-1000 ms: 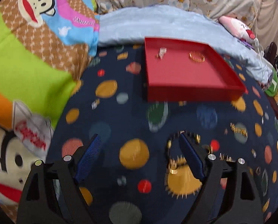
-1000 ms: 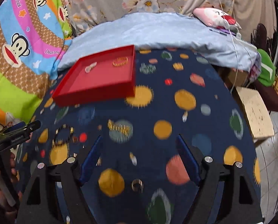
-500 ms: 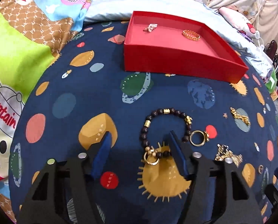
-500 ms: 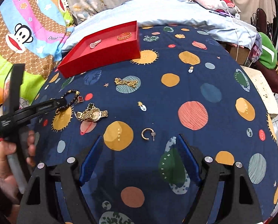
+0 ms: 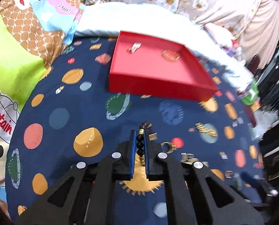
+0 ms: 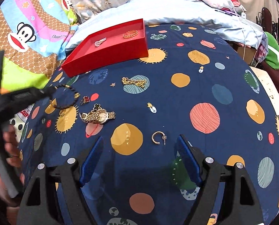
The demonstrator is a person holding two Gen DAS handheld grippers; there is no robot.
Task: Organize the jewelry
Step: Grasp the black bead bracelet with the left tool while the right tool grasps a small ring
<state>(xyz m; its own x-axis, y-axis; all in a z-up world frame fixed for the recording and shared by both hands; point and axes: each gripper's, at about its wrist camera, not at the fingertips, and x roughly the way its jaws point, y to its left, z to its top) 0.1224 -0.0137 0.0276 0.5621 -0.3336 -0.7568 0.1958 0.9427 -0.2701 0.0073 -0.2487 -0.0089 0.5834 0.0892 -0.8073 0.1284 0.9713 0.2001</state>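
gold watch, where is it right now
In the right wrist view the gold watch lies on the planet-print cloth, left of centre, just below the red-stone ring.

The left tongs [image 5: 139,142] are drawn nearly together, their blue pads [image 5: 132,150] clamped on a beaded bracelet [image 5: 140,144] between them. The right tongs [image 6: 139,157] are spread wide, gripping nothing, pads [image 6: 91,159] well apart. From the right wrist view, the left hand [image 6: 0,161] wraps the left tool's handle, left of the bracelet.
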